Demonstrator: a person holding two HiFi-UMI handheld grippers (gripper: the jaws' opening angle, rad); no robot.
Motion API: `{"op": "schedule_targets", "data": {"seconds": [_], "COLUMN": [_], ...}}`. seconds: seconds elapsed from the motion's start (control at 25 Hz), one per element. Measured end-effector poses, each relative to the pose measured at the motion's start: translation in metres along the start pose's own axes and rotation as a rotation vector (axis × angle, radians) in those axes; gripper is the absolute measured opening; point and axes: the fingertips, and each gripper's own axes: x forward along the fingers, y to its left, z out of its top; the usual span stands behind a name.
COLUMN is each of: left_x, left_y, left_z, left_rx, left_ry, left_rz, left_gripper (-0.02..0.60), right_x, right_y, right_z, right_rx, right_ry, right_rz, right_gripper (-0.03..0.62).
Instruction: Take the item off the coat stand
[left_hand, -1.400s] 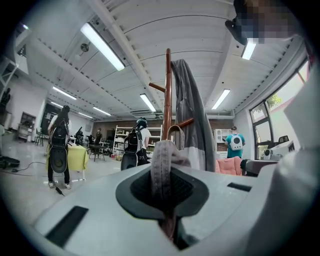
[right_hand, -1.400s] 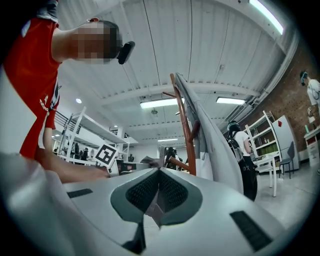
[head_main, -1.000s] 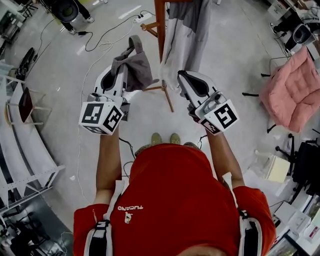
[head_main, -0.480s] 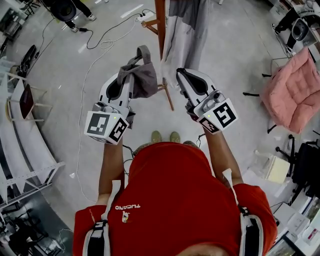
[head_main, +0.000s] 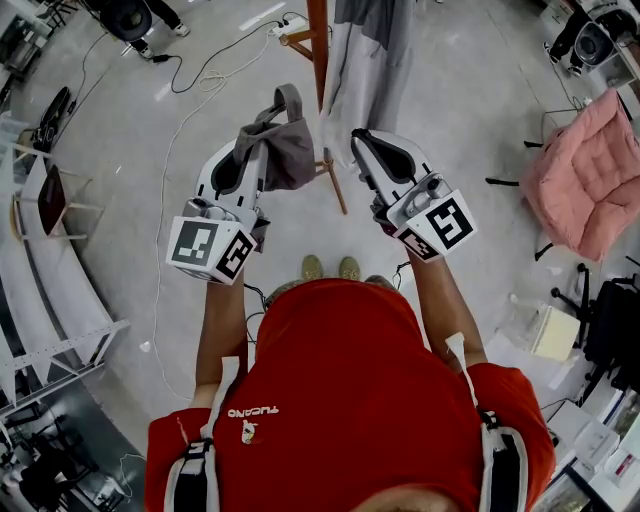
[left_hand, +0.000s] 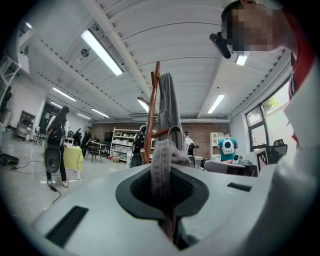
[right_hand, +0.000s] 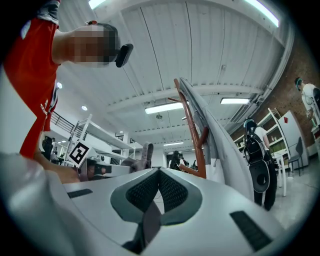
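My left gripper (head_main: 262, 140) is shut on a limp grey cloth item with a strap (head_main: 282, 150), held in the air clear of the stand. In the left gripper view the grey cloth (left_hand: 163, 162) is pinched between the jaws and bulges above them. The wooden coat stand (head_main: 319, 40) rises just beyond, with a long grey garment (head_main: 366, 70) hanging on it. My right gripper (head_main: 357, 138) is beside that garment's lower edge, shut and empty. The right gripper view shows the stand (right_hand: 192, 130) and garment (right_hand: 222, 140) close on its right.
A pink cushioned chair (head_main: 582, 175) stands at the right. Cables (head_main: 195, 85) and a power strip (head_main: 283, 27) lie on the floor behind the stand. White shelving (head_main: 50, 280) curves along the left. People stand farther off in the room (left_hand: 55, 145).
My left gripper and the grey item have shifted slightly right, closer to the stand's leg. The right gripper has barely moved.
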Motion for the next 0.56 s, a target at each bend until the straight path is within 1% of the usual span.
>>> {"op": "schedule_targets", "data": {"seconds": [0.56], "left_x": [-0.0008], "left_y": [-0.0008], "left_z": [0.0026], "left_rx": [-0.013], "left_ry": [-0.005], "left_rz": [-0.003], "left_gripper": [0.017], "right_x": [-0.0045], "right_y": [0.0012], "right_z": [0.0021], "right_rx": [0.003], "right_ry": [0.001], "right_rz": [-0.004], "right_gripper": [0.023]}}
